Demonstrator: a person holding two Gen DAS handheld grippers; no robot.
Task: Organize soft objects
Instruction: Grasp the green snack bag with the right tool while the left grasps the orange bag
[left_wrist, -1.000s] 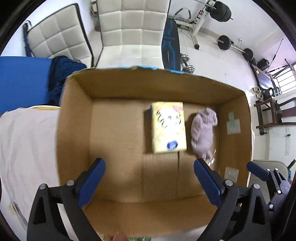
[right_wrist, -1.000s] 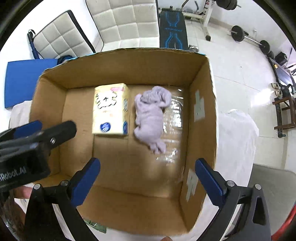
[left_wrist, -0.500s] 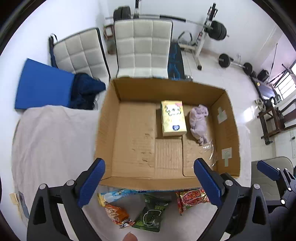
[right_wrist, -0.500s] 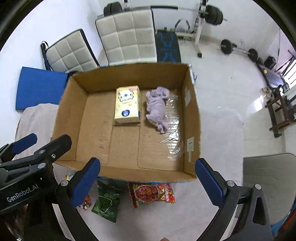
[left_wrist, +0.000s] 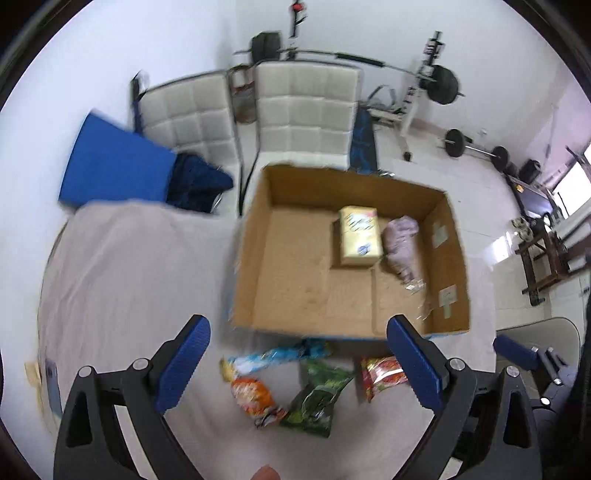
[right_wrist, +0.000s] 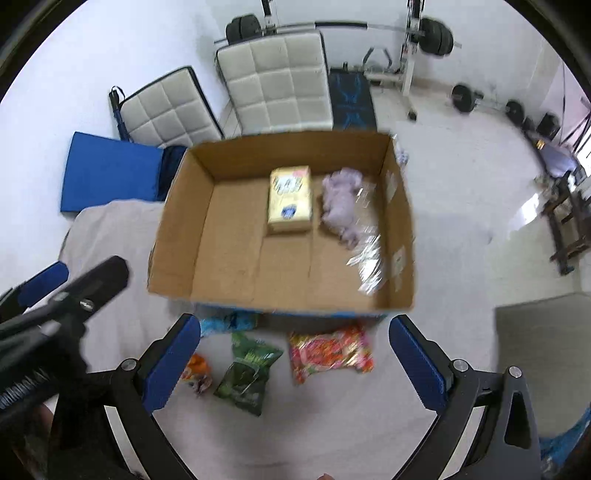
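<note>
An open cardboard box (left_wrist: 255, 258) (right_wrist: 177, 229) sits on a cloth-covered table. Inside lie a yellow tissue pack (left_wrist: 359, 235) (right_wrist: 290, 203) and a lilac soft cloth (left_wrist: 402, 243) (right_wrist: 341, 205) beside clear plastic wrap (right_wrist: 367, 254). In front of the box lie snack bags: light blue (left_wrist: 277, 356), orange (left_wrist: 253, 397), green (left_wrist: 317, 397) (right_wrist: 247, 371) and red (left_wrist: 380, 373) (right_wrist: 330, 350). My left gripper (left_wrist: 301, 363) is open and empty above the bags. My right gripper (right_wrist: 295, 360) is open and empty, also above them.
The pale tablecloth (left_wrist: 122, 280) spreads left of the box. Two white quilted chairs (left_wrist: 306, 114) and a blue mat (left_wrist: 110, 166) stand behind the table. Gym weights (left_wrist: 439, 85) are at the back right. The left gripper shows in the right wrist view (right_wrist: 55, 291).
Both grippers have pulled up and back from over the box. The box now looks smaller and the snack bags in front of it have come into view.
</note>
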